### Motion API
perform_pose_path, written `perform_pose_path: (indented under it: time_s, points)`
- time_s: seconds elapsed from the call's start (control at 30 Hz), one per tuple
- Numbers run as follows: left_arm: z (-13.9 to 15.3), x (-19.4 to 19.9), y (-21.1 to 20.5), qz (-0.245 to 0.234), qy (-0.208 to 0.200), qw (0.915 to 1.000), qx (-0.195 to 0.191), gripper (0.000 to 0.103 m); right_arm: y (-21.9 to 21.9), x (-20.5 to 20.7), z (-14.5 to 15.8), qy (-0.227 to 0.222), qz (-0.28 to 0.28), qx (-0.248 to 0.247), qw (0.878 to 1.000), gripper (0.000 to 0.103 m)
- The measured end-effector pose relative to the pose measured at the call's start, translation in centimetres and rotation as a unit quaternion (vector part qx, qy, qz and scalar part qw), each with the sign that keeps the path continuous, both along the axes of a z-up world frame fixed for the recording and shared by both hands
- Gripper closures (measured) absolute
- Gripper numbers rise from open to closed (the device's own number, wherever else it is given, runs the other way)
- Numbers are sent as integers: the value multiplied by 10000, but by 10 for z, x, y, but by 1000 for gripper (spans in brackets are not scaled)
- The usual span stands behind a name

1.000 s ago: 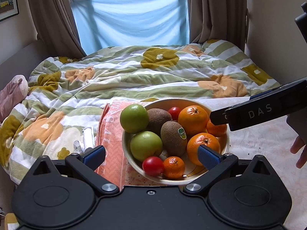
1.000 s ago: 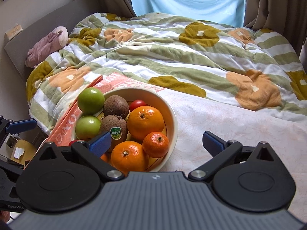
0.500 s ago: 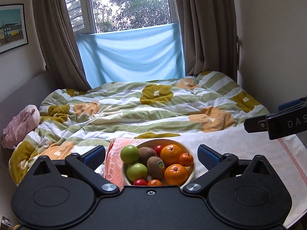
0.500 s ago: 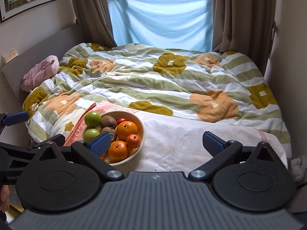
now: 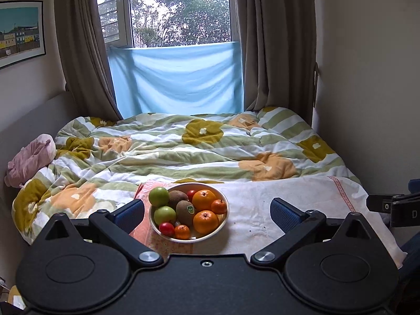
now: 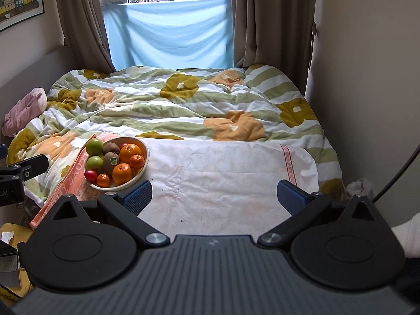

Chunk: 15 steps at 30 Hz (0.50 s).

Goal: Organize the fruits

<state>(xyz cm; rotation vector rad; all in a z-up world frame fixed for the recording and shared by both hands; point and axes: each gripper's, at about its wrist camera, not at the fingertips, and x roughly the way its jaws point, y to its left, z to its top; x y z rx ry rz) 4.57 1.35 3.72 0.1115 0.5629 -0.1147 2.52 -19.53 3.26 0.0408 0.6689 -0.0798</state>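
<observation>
A cream bowl (image 5: 223,223) (image 6: 145,163) sits on a white cloth (image 5: 275,207) (image 6: 223,173) at the near left of the bed. It holds two green apples (image 5: 158,196), two kiwis (image 5: 185,212), several oranges and mandarins (image 5: 204,199) and two red tomatoes (image 5: 167,229). My left gripper (image 5: 207,210) is open and empty, held back from the bowl, which shows between its fingers. My right gripper (image 6: 214,193) is open and empty, to the right of the bowl over the bare cloth.
A flowered green and yellow quilt (image 5: 183,152) covers the bed. A pink soft toy (image 5: 31,161) lies at the left edge. Curtains and a blue sheet (image 5: 178,78) hang at the window behind. Walls close in on both sides. The cloth's orange edge (image 6: 68,176) hangs off the left.
Both grippers have pulled back and up from the bowl, so it now looks small and farther away. Both stay open and empty. The fruit has not moved.
</observation>
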Motion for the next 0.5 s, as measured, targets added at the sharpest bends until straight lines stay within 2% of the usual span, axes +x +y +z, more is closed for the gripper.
perform_pose_path:
  time_s: [0.2, 0.5]
  points:
    - [-6, -14, -13, -13, 24, 9999, 135, 0, -6, -17, -8, 17, -133, -137, 9998, 0]
    - [-8, -17, -22, -82, 17, 9999, 79, 0, -14, -19, -11, -15, -251, -130, 9996, 0]
